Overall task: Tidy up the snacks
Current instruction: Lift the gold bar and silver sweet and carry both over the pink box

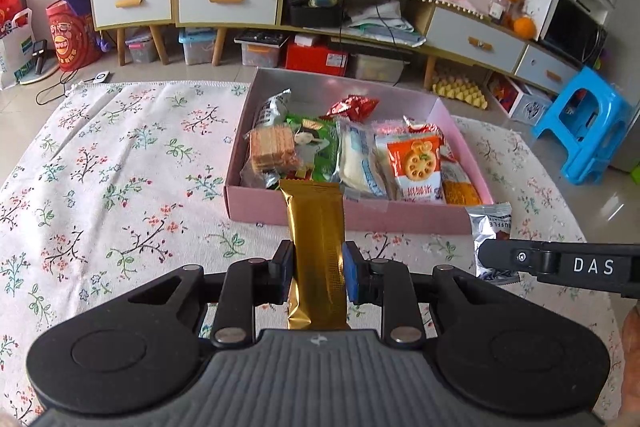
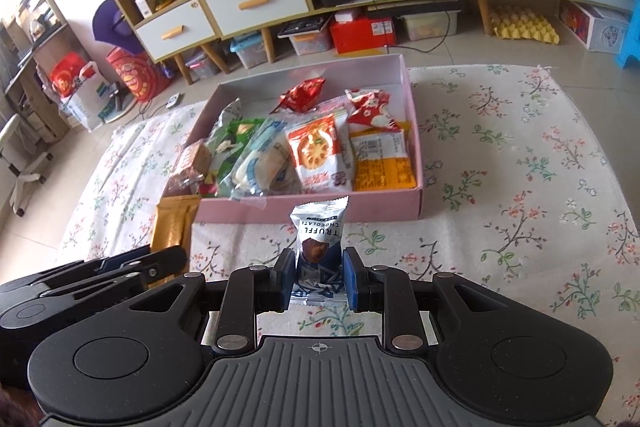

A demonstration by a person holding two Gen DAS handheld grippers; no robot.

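left hand-held gripper (image 1: 316, 273) clamped on gold wafer bar (image 1: 316, 247), bar's far end over the near wall of the pink box (image 1: 256, 205). right hand-held gripper (image 2: 317, 277) clamped on truffle chocolate pack (image 2: 319, 247), held short of the box above the floral cloth (image 2: 500, 227). only the right wrist view shows the yellow packet (image 2: 382, 169) in full; the left wrist view shows the wafer's whole length and a blue stool (image 1: 580, 123).

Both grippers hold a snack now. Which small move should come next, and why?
Probably carry the gold bar, clamped in the left gripper, forward over the pink box wall and release it. Its tip already reaches the near wall, and other snacks lie inside.
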